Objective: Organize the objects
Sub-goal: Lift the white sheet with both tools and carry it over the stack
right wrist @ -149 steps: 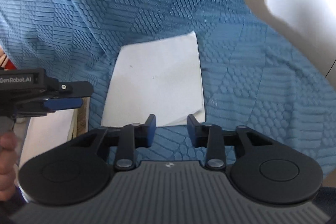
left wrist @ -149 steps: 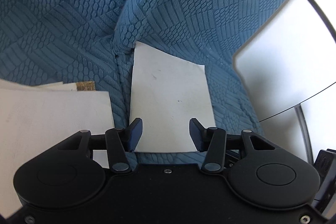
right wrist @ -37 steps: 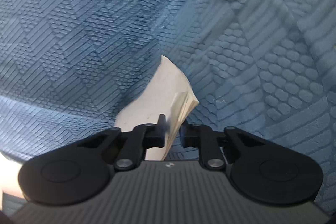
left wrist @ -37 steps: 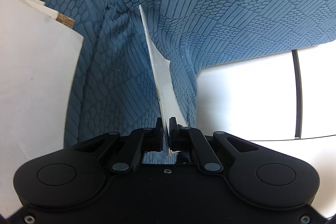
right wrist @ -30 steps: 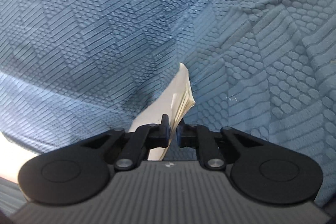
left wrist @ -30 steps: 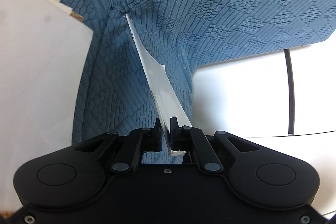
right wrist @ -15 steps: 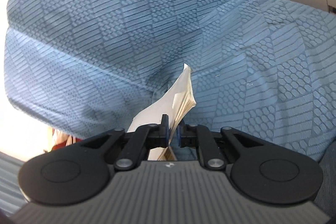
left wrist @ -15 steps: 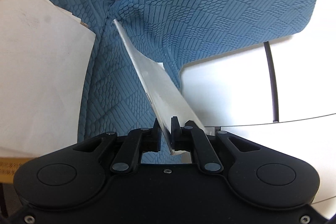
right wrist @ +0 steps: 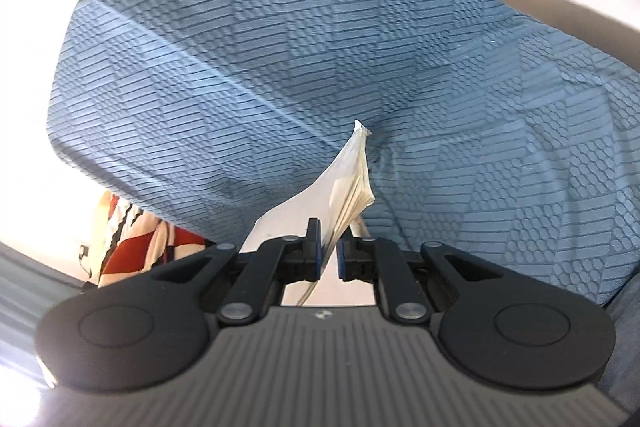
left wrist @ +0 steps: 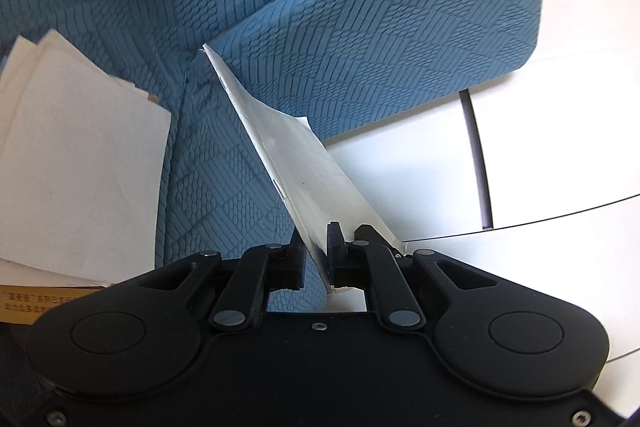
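The left claw (left wrist: 318, 251) is squeezed tight on the near edge of a thin white booklet with soft paper pages (left wrist: 296, 163), and the booklet stands up on its edge, tilted. The right claw (right wrist: 329, 253) is squeezed tight on another edge of the same booklet (right wrist: 344, 183), where the pages fan apart a little. The booklet is held up in the air over the blue bumpy-cloth sofa cushion (left wrist: 360, 39), with its far corner close to the fold where the seat meets the back. A pile of white paper sheets (left wrist: 72, 167) lies on the left part of the cushion. Past the cushion's right edge is a shiny white tiled floor (left wrist: 560, 131).
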A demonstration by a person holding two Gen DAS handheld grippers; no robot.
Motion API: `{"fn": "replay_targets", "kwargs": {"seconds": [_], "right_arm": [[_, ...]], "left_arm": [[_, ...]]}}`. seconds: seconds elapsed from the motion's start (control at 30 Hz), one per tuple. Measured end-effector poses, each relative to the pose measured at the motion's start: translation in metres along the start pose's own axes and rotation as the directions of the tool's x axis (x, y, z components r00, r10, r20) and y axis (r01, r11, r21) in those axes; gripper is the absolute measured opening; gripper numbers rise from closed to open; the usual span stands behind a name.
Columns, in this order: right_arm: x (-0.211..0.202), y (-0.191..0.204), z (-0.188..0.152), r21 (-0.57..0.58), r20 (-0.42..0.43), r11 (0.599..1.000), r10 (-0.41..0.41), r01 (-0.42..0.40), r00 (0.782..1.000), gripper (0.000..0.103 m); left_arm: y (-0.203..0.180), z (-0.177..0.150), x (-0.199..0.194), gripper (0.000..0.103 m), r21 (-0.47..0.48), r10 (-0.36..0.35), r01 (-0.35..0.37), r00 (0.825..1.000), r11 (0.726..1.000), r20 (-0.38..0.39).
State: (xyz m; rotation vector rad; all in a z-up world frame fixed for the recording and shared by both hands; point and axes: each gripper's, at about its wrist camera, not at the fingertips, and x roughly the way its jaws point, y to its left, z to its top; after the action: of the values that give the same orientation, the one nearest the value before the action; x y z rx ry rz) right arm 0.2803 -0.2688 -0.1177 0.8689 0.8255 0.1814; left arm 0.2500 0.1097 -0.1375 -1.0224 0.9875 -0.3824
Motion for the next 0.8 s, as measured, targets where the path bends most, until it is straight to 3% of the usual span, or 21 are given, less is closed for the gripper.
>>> {"fn": "replay_targets", "kwargs": {"seconds": [0.4, 0.8], "right_arm": [[0.010, 0.045, -0.028, -0.099, -0.030, 0.994, 0.052, -0.055, 0.998, 0.011], [0.049, 0.057, -0.058, -0.197, -0.060, 0.979, 0.047, -0.058, 0.997, 0.011]], "left_arm": [[0.010, 0.004, -0.060, 0.010, 0.072, -0.009, 0.004, 0.998, 0.997, 0.066], [0.057, 0.014, -0.063, 0.011, 0.074, 0.061, -0.066, 0.996, 0.995, 0.069]]}}
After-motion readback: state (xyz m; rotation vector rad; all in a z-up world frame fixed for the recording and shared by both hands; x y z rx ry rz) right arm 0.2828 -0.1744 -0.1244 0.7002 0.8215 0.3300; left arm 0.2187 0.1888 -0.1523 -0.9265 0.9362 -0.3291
